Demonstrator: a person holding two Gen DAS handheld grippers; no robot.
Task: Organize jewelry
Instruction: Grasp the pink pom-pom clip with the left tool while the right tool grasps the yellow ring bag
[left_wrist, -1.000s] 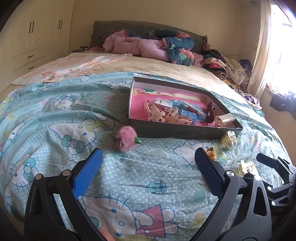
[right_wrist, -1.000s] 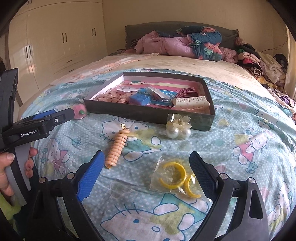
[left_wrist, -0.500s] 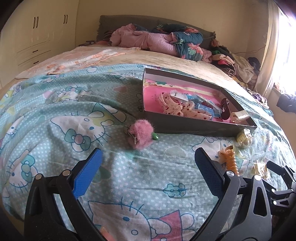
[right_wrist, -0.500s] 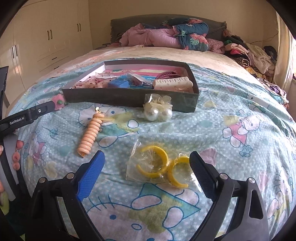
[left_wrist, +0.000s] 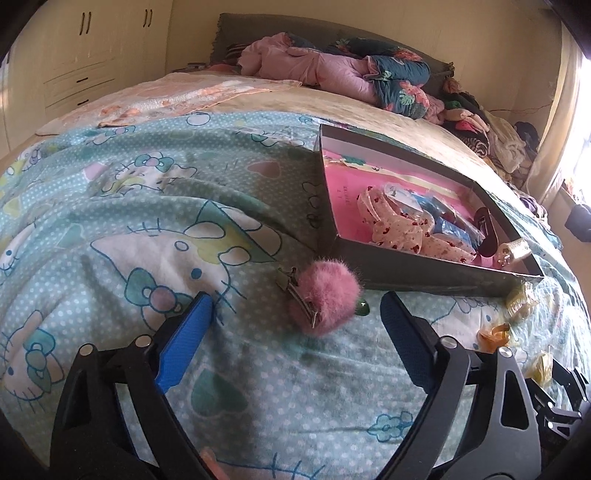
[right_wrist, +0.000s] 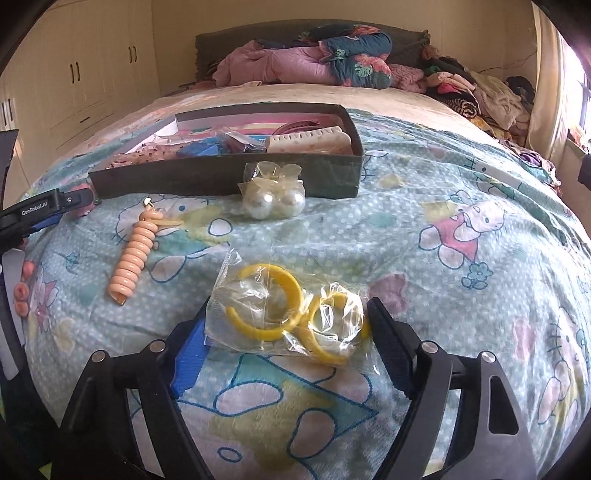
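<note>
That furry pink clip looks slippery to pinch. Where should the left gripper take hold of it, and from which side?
Grip the fluffy pink pom-pom hair clip across its soft ball, not the thin metal clip along its left edge. Come down from above and in front with the left gripper: its open jaws already straddle it, and the dark shallow box blocks the far side.

1. Dark, shallow box (right_wrist: 225, 177) sits open on the bed, pink inside, already stuffed with ribbons, blue bits and a cream claw clip (right_wrist: 310, 138).
2. Fluffy pink pom-pom hair clip (left_wrist: 325, 299), metal clip facing up, lies just beside the box's near corner.
3. Two big pearl baubles (right_wrist: 273, 201) in clear wrap rest against the box's front wall.
4. Peach spiral hair tie (right_wrist: 135, 254) lies stretched out, tilted.
5. Two yellow open hoops (right_wrist: 291, 314) in a crinkly clear bag, flat, nearest the camera.
</note>
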